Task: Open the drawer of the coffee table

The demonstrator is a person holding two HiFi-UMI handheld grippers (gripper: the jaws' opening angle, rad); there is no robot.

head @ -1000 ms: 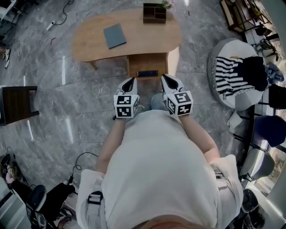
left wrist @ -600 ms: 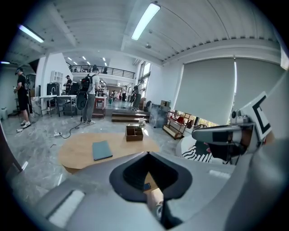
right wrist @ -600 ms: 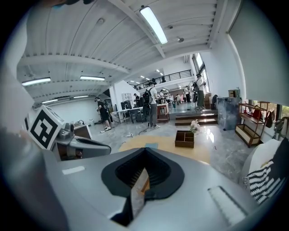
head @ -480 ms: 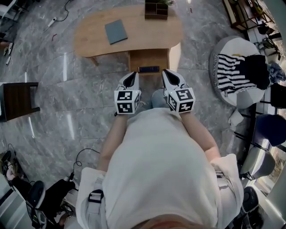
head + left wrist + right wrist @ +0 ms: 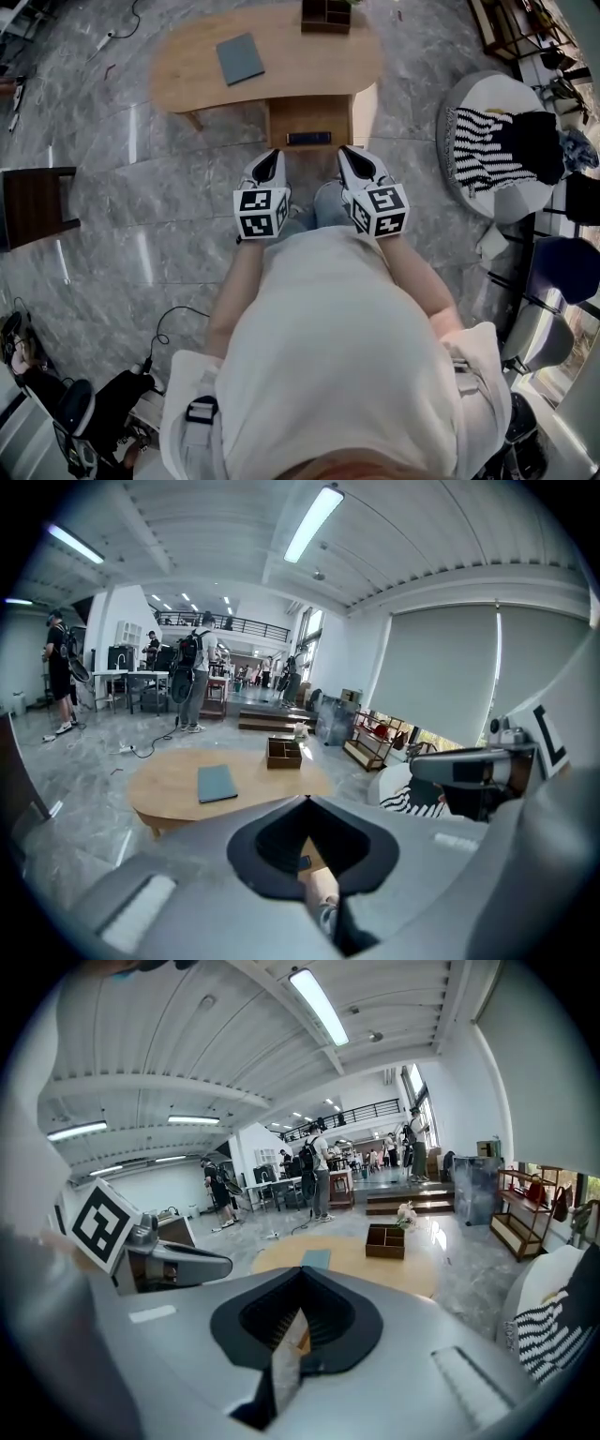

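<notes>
- Fingers [image 5: 202, 888] of the left gripper [image 5: 273, 155] were shut tight, tips meeting, with nothing between them.
- Those fingers [image 5: 178, 1335] on the right gripper [image 5: 346, 151] were pressed together too, and empty.
- Both grippers were held side by side in front of the person [image 5: 328, 356], pointing forward and somewhat down, the marker cubes toward the body.
- Just beyond the tips sat the drawer [image 5: 309, 117], under the near edge of the tabletop [image 5: 300, 66], its wooden front facing the person.
- A dark handle [image 5: 309, 139] ran across that front. In the head view the two tips lay near it, one to each side, and neither touched it.
- Whether the drawer was pulled out at all could not be told.
- On the oval wooden tabletop a blue-grey book [image 5: 240, 58] lay flat, left of the middle.
- At the far edge stood a dark box [image 5: 325, 14] with compartments.
- To the right, well apart, a pale round pouf [image 5: 473, 103] carried a black-and-white striped cloth [image 5: 483, 150].
- To the left a dark stool [image 5: 33, 206] stood on the grey marble floor [image 5: 141, 187].
- Far back, people [image 5: 192, 672] stood by desks.
</notes>
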